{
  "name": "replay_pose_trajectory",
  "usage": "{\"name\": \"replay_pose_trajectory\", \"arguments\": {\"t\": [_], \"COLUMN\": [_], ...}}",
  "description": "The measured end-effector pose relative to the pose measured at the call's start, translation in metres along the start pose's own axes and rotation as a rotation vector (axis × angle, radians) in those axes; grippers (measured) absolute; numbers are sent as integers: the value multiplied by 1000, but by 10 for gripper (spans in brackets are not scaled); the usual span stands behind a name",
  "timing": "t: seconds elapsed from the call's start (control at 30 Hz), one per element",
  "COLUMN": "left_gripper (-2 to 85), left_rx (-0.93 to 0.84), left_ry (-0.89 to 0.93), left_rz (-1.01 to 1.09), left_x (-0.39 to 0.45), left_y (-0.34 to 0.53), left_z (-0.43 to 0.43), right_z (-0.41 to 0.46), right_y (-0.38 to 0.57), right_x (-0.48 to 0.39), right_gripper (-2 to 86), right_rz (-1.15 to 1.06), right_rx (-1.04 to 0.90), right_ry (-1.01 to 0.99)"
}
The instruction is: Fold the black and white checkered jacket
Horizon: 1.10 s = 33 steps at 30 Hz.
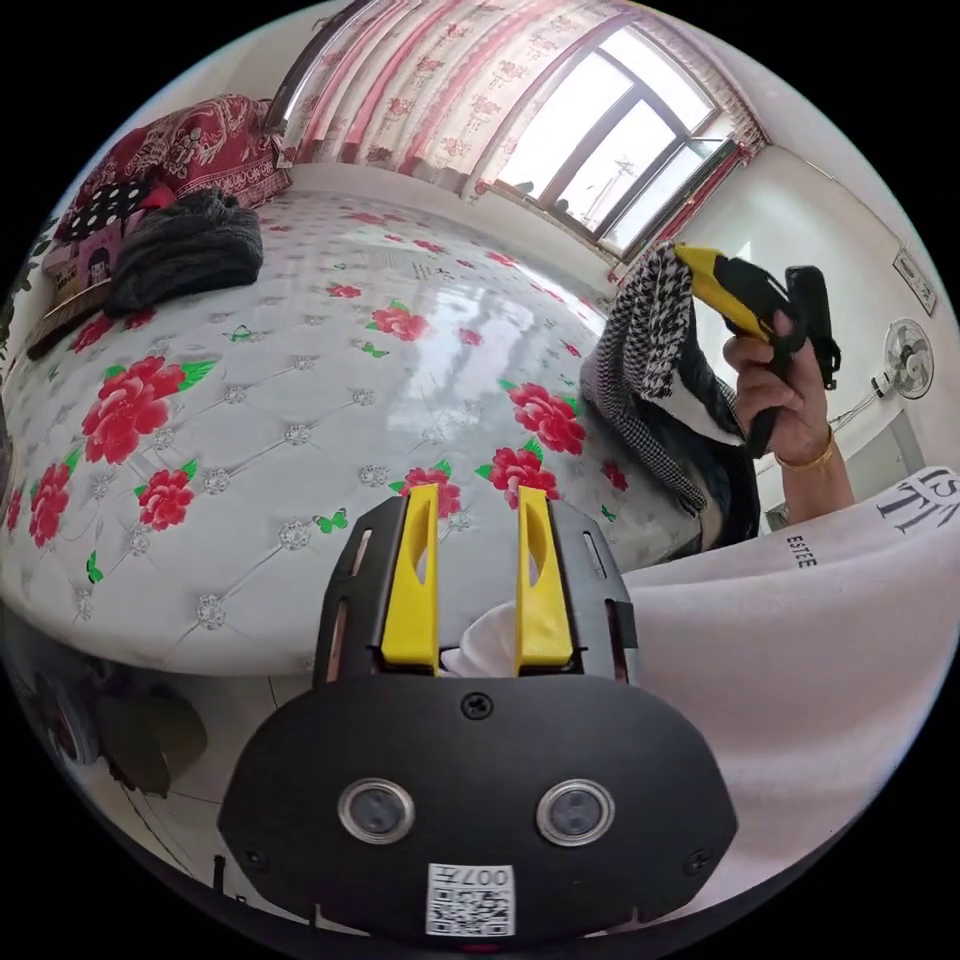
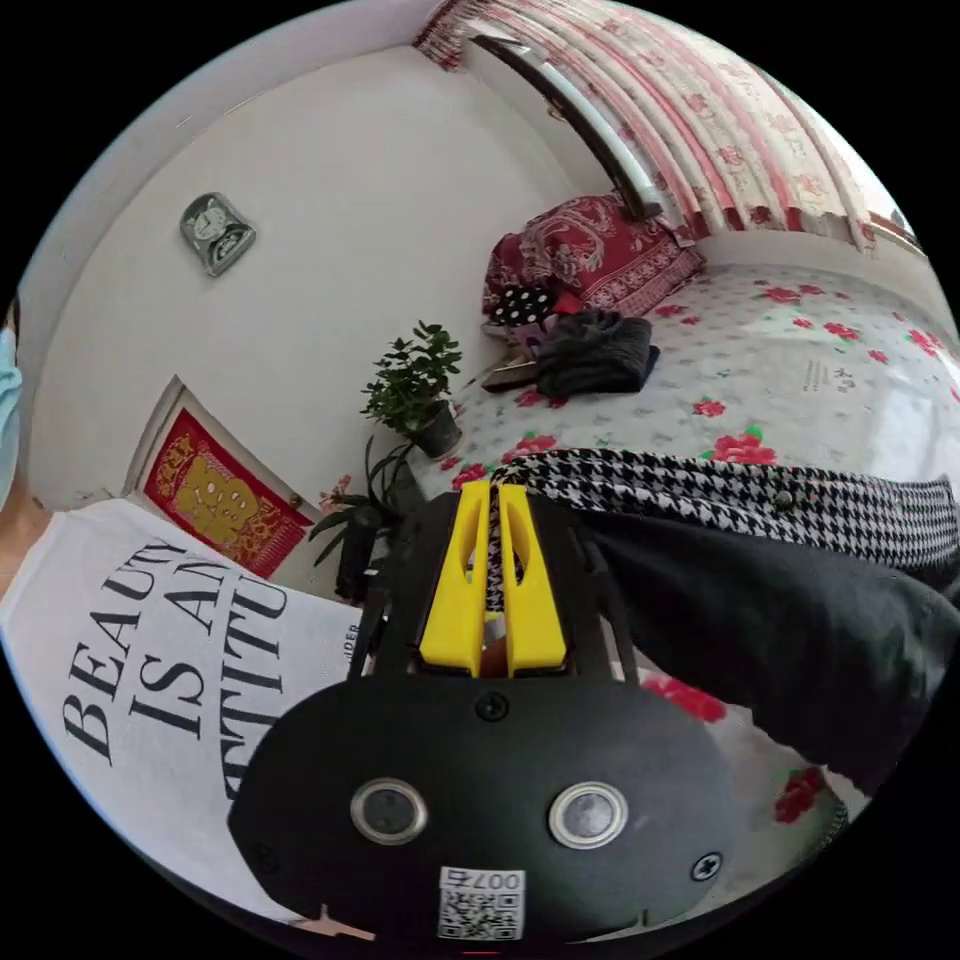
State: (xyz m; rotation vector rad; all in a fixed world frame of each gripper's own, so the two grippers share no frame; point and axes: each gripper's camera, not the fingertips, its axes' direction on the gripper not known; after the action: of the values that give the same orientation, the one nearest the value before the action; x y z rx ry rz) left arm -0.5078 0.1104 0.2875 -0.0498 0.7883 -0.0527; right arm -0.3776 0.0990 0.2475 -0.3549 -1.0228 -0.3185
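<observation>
In the left gripper view the black and white checkered jacket hangs bunched over the right edge of the bed, its black lining showing below. The right gripper, held in a hand, is clamped on the jacket's top edge. My left gripper hovers over the bed's near edge, its yellow jaws apart, well left of the jacket. In the right gripper view the right gripper is shut on the checkered edge of the jacket, which stretches off to the right with the black lining beneath.
The bed has a glossy white cover with red flowers. A dark folded pile and red bedding lie at its far end. A potted plant stands beside the bed. The person's white shirt is close by.
</observation>
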Motion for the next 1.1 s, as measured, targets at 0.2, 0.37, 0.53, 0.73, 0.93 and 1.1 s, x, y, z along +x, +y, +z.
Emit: {"name": "replay_pose_trajectory", "arguments": {"t": [0.2, 0.37, 0.53, 0.73, 0.93, 1.1], "left_gripper": [115, 116, 120, 135, 135, 132], "left_rx": [84, 48, 43, 47, 10, -26], "left_ry": [-108, -156, -137, -50, -30, -55], "left_rz": [-144, -274, -386, -396, -388, -379], "left_x": [-43, -94, -123, -127, -125, -124], "left_y": [4, 32, 55, 47, 25, 17], "left_z": [-38, -61, -74, -72, -69, -67], "right_z": [171, 157, 129, 169, 207, 40], "right_y": [-52, -38, -3, -8, -3, -38], "right_x": [-77, -24, 73, 128, 182, 146], "right_gripper": [33, 61, 86, 85, 26, 8], "right_rz": [-210, -104, 148, 169, 370, 360], "right_rx": [-335, -240, -244, -383, -560, -72], "right_ry": [-475, -12, 530, 790, 755, 791]}}
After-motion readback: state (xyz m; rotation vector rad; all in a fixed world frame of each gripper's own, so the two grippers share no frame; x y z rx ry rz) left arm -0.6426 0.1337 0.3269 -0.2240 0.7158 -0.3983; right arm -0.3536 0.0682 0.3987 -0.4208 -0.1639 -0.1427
